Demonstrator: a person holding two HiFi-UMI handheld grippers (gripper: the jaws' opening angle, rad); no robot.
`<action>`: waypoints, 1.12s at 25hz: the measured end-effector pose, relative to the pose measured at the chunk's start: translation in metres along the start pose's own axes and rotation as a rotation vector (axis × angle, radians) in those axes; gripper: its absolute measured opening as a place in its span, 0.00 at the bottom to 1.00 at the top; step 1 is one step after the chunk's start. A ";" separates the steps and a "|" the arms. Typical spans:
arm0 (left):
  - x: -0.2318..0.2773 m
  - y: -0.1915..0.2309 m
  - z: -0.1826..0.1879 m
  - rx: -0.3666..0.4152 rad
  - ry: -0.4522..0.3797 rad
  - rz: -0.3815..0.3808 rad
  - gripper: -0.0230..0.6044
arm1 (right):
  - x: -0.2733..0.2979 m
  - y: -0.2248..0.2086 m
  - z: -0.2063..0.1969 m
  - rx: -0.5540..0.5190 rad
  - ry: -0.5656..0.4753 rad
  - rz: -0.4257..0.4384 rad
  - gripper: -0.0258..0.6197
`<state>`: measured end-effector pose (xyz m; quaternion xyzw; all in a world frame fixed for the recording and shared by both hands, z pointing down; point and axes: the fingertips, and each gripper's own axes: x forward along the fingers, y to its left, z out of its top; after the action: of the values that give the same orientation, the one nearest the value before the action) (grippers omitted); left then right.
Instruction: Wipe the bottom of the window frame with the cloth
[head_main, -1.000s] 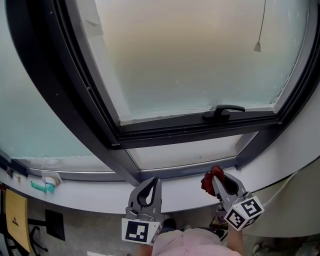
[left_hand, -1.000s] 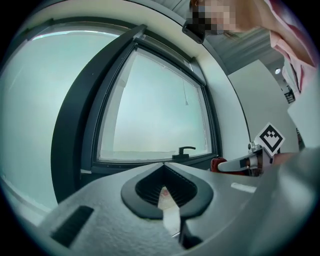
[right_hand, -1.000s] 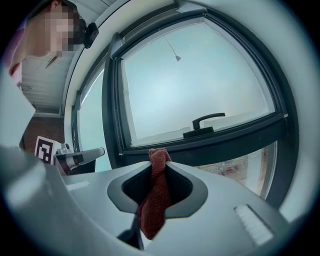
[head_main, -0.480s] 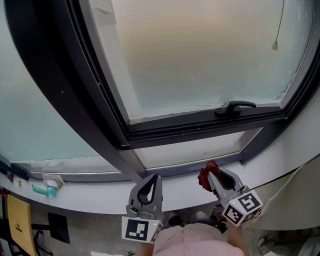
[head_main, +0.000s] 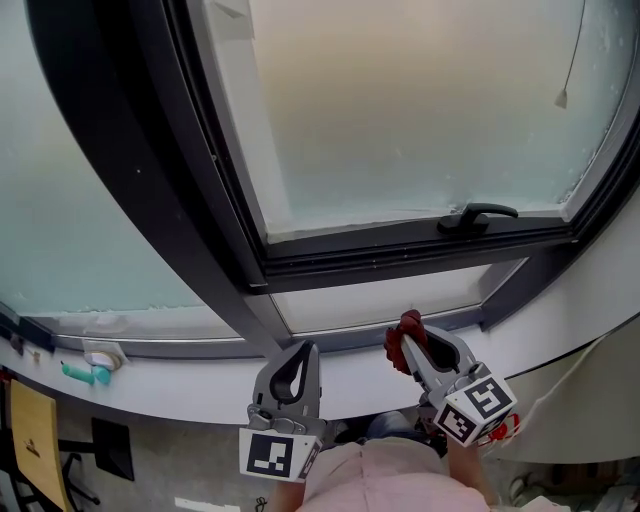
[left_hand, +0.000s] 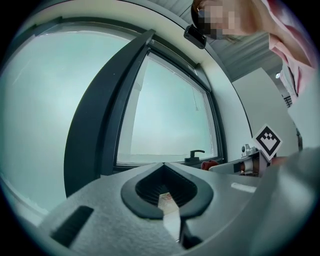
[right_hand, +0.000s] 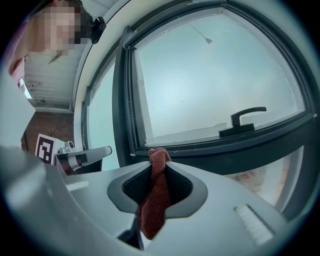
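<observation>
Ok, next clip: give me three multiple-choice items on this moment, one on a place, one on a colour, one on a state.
1. Where is the window handle?
A. on the sash's bottom rail, toward its right end
B. on the left upright
C. on the sill

2. What colour is the cloth?
A. blue
B. white
C. red

3. How is the left gripper?
A. wide open
B. shut and empty
C. shut on the cloth

Answers:
1 A: the head view shows the handle low on the sash, near its right corner.
2 C: the right gripper pinches a red cloth.
3 B: the left gripper view shows its jaws meeting with nothing between them.
</observation>
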<state>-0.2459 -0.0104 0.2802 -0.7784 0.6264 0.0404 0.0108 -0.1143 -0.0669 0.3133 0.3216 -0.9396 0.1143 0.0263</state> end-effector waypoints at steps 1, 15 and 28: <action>-0.001 0.002 0.001 0.003 -0.001 0.009 0.03 | 0.005 0.003 0.003 -0.007 -0.004 0.012 0.15; -0.018 0.038 0.015 0.024 -0.024 0.156 0.03 | 0.124 0.076 0.098 -0.275 -0.168 0.219 0.15; -0.016 0.059 0.025 0.031 -0.034 0.197 0.03 | 0.241 0.077 0.058 -0.478 0.224 0.067 0.15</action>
<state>-0.3082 -0.0056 0.2584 -0.7119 0.7002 0.0450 0.0297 -0.3503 -0.1658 0.2709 0.2601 -0.9413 -0.0752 0.2015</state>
